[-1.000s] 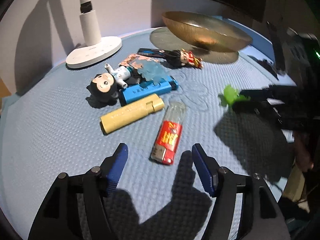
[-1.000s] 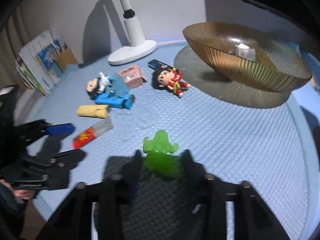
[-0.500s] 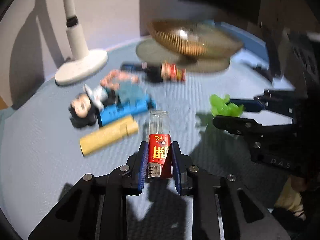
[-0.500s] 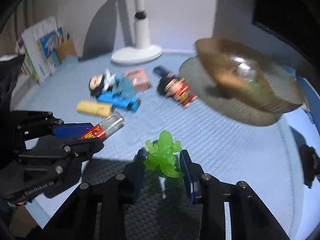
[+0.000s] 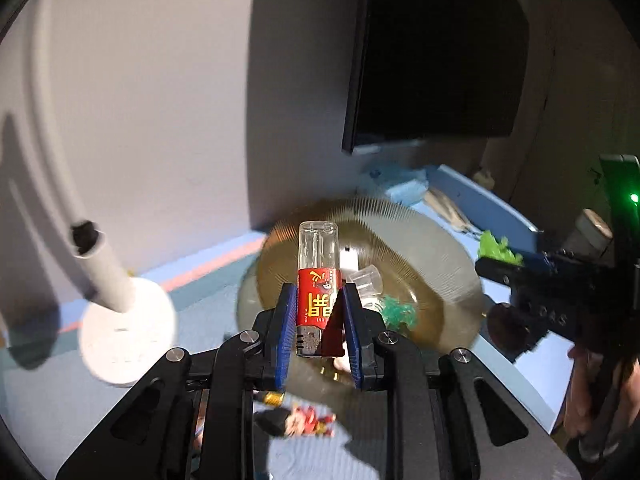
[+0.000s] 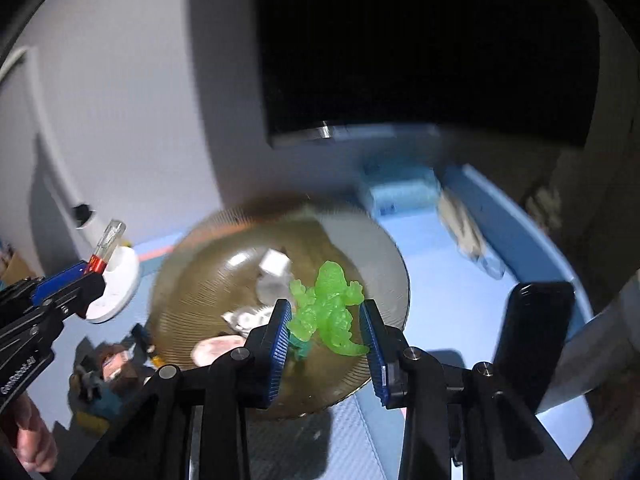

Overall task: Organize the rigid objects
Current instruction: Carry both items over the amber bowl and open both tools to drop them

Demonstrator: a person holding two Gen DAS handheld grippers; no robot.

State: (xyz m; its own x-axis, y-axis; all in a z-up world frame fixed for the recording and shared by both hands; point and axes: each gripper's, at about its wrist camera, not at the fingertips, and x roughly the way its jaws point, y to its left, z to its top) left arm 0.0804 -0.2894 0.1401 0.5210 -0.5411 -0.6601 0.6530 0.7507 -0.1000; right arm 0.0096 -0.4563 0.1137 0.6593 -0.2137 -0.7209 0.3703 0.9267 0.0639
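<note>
With the left gripper (image 5: pixel 319 330) clamped on the red lighter (image 5: pixel 318 294) and the right gripper (image 6: pixel 325 330) on the green figure (image 6: pixel 328 314), both above the amber bowl (image 6: pixel 192 280), simultaneous release risks collision or bounce-out.

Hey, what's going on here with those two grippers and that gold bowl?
A person is tidying small items into the ribbed gold bowl using two handheld grippers. The left gripper is shut on a red-labelled lighter, held upright in front of the bowl. The right gripper is shut on a green toy figure, raised over the bowl. A few small things already lie inside it. A doll figure still lies on the blue mat.
</note>
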